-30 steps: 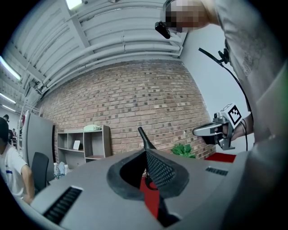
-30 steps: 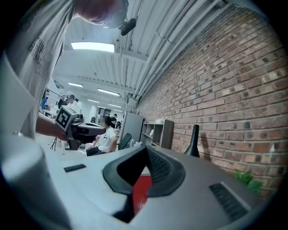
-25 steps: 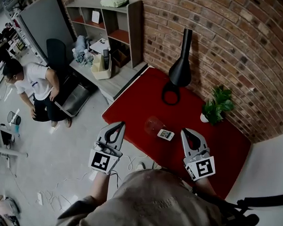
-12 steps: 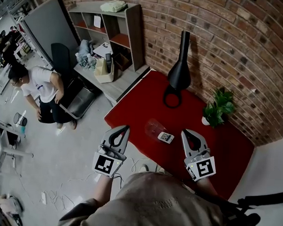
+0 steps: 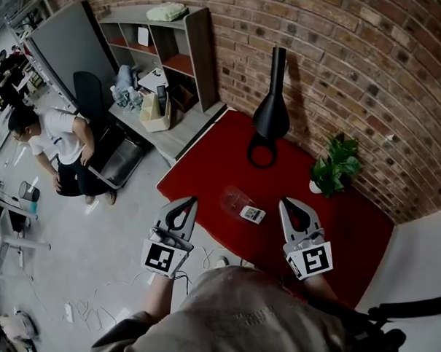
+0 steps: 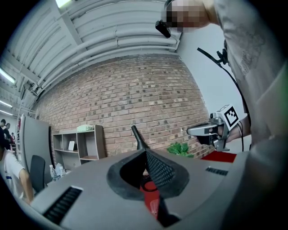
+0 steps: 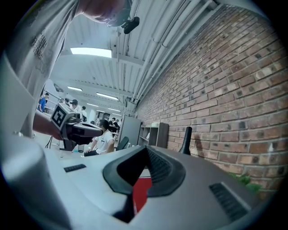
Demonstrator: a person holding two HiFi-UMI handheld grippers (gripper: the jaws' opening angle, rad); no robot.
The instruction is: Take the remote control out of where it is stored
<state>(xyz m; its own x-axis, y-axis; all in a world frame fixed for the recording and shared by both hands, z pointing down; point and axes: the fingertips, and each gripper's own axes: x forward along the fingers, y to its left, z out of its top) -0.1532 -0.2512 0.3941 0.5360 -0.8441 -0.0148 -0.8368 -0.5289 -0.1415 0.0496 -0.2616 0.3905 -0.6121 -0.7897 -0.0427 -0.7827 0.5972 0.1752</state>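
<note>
The remote control [image 5: 252, 214], small and white with dark buttons, lies on the red table [image 5: 214, 160], touching a clear plastic wrapper [image 5: 233, 199]. My left gripper [image 5: 193, 200] hovers at the table's near-left edge, left of the remote, jaws shut and empty. My right gripper [image 5: 284, 203] hovers just right of the remote, also shut with nothing in it. In the left gripper view the closed jaws [image 6: 145, 152] point toward the brick wall, and the right gripper [image 6: 211, 131] shows beyond them. The right gripper view shows its closed jaws [image 7: 146, 148] and the left gripper [image 7: 85, 130].
A black lamp-like object with a ring base [image 5: 270, 115] stands at the table's back, with a potted plant [image 5: 336, 166] to its right against the brick wall. A shelf unit [image 5: 168, 45] and a cluttered grey desk [image 5: 182, 130] stand left. A person [image 5: 58, 139] stands on the floor.
The head view has shifted slightly. Both grippers stay shut and hover in much the same places beside the remote; nothing was taken hold of.
</note>
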